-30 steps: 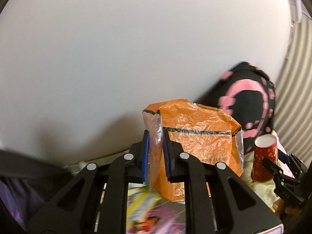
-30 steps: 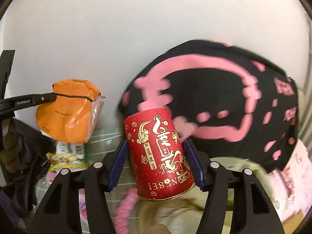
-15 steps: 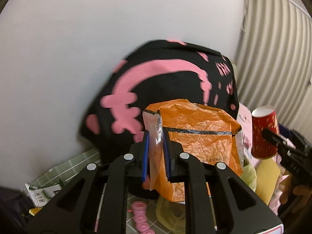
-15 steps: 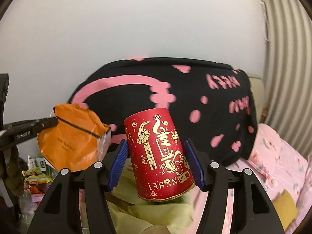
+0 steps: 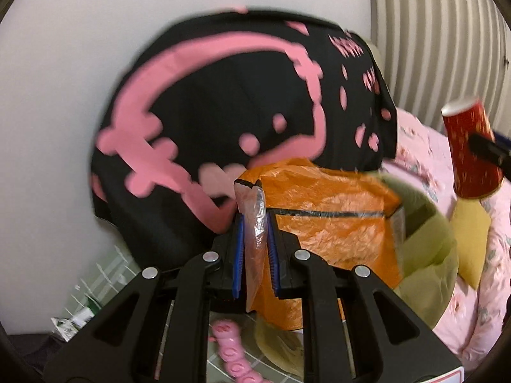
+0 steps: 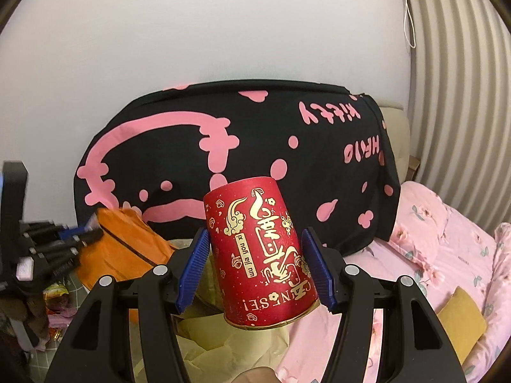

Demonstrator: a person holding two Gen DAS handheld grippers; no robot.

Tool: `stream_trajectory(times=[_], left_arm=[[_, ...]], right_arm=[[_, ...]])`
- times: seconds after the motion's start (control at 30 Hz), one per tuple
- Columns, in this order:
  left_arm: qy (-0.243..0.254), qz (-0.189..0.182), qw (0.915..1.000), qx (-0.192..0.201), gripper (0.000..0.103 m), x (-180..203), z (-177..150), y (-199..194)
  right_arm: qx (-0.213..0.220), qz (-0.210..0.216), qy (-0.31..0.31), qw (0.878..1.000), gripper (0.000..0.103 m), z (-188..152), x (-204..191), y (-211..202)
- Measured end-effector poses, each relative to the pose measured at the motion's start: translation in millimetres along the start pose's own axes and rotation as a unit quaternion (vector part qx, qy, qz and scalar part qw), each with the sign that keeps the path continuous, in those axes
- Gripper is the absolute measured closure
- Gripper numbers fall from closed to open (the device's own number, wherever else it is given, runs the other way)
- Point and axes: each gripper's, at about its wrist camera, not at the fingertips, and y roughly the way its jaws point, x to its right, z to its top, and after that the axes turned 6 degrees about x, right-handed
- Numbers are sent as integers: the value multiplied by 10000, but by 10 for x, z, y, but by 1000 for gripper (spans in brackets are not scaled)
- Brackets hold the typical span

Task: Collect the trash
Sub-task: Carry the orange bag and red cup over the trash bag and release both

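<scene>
My left gripper point(image 5: 255, 255) is shut on the clear edge of a crumpled orange snack bag point(image 5: 329, 223), which hangs in the air to the right of its blue pads point(image 5: 238, 255). Below and behind the bag is the open mouth of a bin lined with a yellow-green bag point(image 5: 428, 255). My right gripper point(image 6: 255, 268) is shut on a red paper cup with gold print point(image 6: 260, 252), held upside down and tilted. That cup point(image 5: 469, 153) also shows at the right edge of the left wrist view. The orange bag point(image 6: 124, 249) and left gripper point(image 6: 57, 252) appear at left in the right wrist view, above the yellow-green liner point(image 6: 217, 335).
A big black cushion with pink print point(image 6: 223, 159) leans on the white wall. A pink floral bed cover point(image 6: 447, 255) with a yellow pad point(image 6: 460, 319) lies to the right, a curtain point(image 6: 463, 79) behind. A pink toy point(image 5: 233, 351) and wrappers point(image 5: 73, 322) lie on the left.
Both views have swung right: the black cushion, the bed and the lined bin have come into view. The orange bag and the red cup stay gripped as before and now hang over the bin.
</scene>
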Motion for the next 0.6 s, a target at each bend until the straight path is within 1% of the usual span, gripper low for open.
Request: stream_trajectory(times=[0.1,0.17,0.27,0.37,0.4,0.47,0.53,0.6], left_arm=[[-41,-290,9990,-324,90,114,-110,176],[55,-334,9985,-434,90,213,-164,255],[147,-447,9975,-536,90,324,-196,315],[-44,-609,9966,-550,89,315,-187,312],[-145,-682,9961,-548,86,291,-181,302],[-479,-975,9924,-585,73,190,-174,263],[-726,-1111,9895,-576,67,92,-170,207],[-933,-1097,9882,-521,65,-28,-178,121]], right_arm=[[-54,11,15,10000,47,-35,34,39],[-86,13,43,10000,47,-53,67,62],[-130,31,134,9998,47,-69,130,104],[-156,144,218,9995,47,-73,156,129],[-154,180,202,9995,46,-75,148,138],[-159,271,168,9994,46,-78,104,156],[-191,443,162,9987,47,-81,32,180],[-224,623,121,9977,47,-82,-65,202]])
